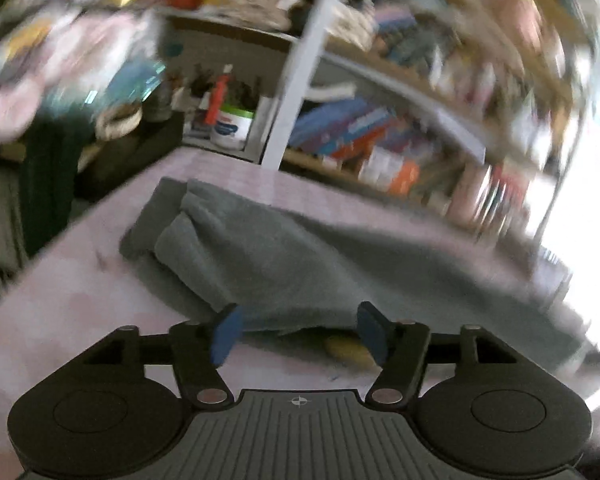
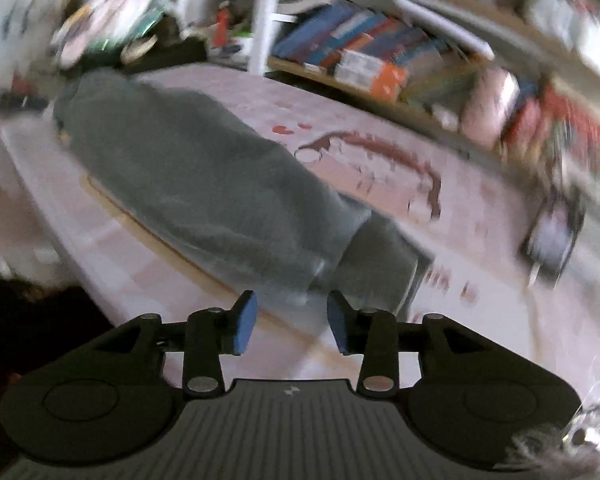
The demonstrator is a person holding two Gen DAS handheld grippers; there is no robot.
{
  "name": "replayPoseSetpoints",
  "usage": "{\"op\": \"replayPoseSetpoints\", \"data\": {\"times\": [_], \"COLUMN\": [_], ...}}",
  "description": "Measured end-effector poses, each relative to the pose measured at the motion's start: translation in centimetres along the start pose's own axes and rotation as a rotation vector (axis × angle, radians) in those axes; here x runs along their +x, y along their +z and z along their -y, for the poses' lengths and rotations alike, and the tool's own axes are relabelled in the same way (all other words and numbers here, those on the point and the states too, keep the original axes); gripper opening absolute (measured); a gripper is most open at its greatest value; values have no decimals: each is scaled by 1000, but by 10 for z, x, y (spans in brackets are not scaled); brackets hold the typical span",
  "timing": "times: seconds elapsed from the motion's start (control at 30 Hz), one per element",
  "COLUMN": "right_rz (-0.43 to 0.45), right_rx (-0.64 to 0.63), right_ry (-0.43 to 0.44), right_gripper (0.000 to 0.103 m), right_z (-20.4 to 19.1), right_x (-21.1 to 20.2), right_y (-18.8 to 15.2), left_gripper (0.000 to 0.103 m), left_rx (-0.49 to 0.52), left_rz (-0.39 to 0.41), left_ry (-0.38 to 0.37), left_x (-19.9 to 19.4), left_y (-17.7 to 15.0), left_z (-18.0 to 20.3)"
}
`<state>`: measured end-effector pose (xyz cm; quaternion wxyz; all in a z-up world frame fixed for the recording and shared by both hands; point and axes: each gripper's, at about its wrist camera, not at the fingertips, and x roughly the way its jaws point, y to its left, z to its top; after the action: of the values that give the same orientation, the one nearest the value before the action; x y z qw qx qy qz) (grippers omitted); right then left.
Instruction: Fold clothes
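A grey garment, soft and fleecy, perhaps a sweatshirt or pair of trousers, lies folded into a long band on a table covered with a pink patterned tablecloth. Both pictures are smeared by motion. In the left wrist view the left gripper hangs at the garment's near edge with its blue pads wide apart; nothing is pinched between them, though the cloth's hem sits just beyond the tips and a small yellow thing, too blurred to name, peeks out from under it. In the right wrist view the right gripper stands at the other end, its jaws parted more narrowly and also empty, with the folded edge just ahead of the tips. The garment's long axis runs across the table roughly parallel to the bookshelf behind it, one bunched, rolled-looking end pointing toward the cluttered corner on the left, the flatter end toward the right gripper. The likely trouble: the top layer looks loosely laid, so a pad brushing the hem could drag the fold askew, and a grip taken on one layer only would pull the band open. The near edge also lies close to the table's edge, so it could slide off.
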<state>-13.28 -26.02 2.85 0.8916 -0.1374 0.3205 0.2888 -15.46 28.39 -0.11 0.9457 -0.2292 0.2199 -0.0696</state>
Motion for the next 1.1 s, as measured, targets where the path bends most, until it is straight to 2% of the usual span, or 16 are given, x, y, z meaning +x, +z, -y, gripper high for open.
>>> {"op": "replayPoseSetpoints", "data": {"times": [0.1,0.2,0.27,0.37,0.43,0.5,0.57,0.63,0.67,0.73,0.77,0.8,0.87,0.93,0.97,1.1], "right_rz": [43,73,84,78,78,93,108,107,109,145,193,264,430,529,550,260], "right_rx": [275,480,589,766,898,1035,1127,1136,1129,1027,974,919,787,668,628,750], "right_ry": [128,255,304,337,331,322,322,294,278,241,230,220,191,116,84,32], "right_gripper": [57,58,59,59,59,57,49,19,17,12,11,5,5,5,5,5], "right_z": [21,34,43,60,73,85,94,97,98,100,101,100,91,82,79,93], "right_x": [-10,-10,-6,4,11,18,25,29,30,26,22,13,-14,-35,-42,1], "right_y": [-9,-18,-21,-23,-25,-31,-32,-28,-24,-2,15,32,60,67,68,29], "left_gripper": [67,67,63,61,48,16,5,5,4,4,4,4,4,4,4,4], "left_rx": [-222,-408,-462,-450,-415,-403,-370,-292,-245,-200,-205,-216,-242,-282,-305,-340], "left_rz": [2,-8,-3,39,78,85,97,140,175,229,248,268,313,357,355,163], "left_ry": [-61,-50,-24,41,91,106,106,100,90,64,53,45,23,-5,-1,88], "left_x": [6,18,25,30,34,42,45,41,37,31,30,28,24,15,14,33], "left_y": [1,-1,-3,1,5,10,16,25,32,45,50,55,62,57,51,20], "left_z": [-23,-44,-53,-53,-51,-51,-47,-37,-31,-24,-24,-24,-25,-30,-36,-56]}}
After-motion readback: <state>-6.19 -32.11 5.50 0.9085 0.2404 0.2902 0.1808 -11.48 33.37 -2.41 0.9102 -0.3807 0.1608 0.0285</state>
